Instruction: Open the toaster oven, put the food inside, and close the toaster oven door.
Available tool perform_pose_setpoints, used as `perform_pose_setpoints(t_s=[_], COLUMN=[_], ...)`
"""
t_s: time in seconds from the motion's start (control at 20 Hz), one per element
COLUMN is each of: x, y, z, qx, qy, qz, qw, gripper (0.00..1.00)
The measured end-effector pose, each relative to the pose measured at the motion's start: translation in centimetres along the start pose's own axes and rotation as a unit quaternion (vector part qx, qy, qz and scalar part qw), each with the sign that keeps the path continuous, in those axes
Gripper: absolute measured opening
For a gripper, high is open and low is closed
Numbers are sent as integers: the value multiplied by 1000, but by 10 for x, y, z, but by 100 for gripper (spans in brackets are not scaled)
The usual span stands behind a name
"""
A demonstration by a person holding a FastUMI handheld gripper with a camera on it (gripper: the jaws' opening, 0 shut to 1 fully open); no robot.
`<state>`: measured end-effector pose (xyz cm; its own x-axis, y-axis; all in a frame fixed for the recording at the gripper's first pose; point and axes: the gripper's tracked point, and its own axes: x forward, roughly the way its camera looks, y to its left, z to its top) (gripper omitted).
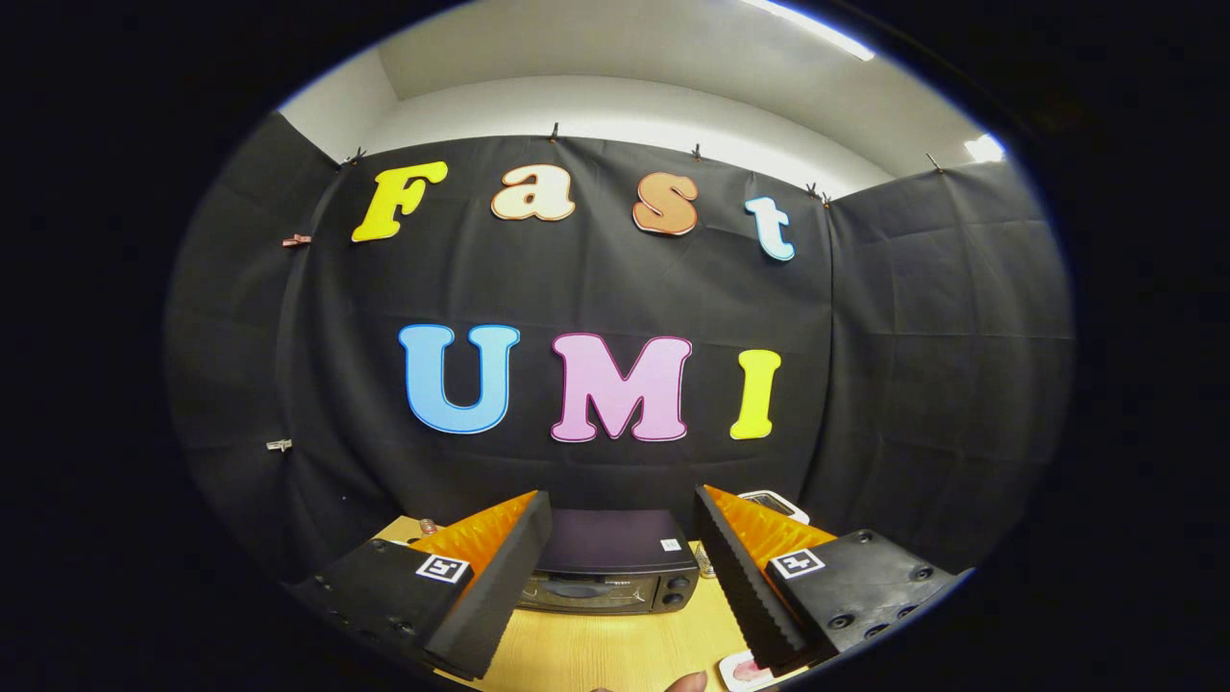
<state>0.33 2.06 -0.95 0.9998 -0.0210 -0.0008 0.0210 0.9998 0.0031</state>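
1. the gripper sits at the bottom centre of the frame, fingers spread wide with nothing between them.
2. the toaster oven stands on the wooden table in the gap beyond the fingers, door closed.
3. a small dish with pink food lies at the lower right, beside the right finger.

The gripper view looks forward, level, past the tool toward the toaster oven and booth wall.
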Motion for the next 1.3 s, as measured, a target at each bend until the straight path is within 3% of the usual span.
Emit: perform_pose_setpoints(t_s=[0.3,0.55,0.75,1.05,1.3], x=[30,76,114,173,189], y=[28,58,65,63,60], z=[-58,-154,-220,-274,-306], qx=[15,58,48,53,35], qy=[61,145,188,215,239], qz=[20,32,22,-1,-8], qw=[998,987,981,975,970], gripper=[98,98,98,99,99])
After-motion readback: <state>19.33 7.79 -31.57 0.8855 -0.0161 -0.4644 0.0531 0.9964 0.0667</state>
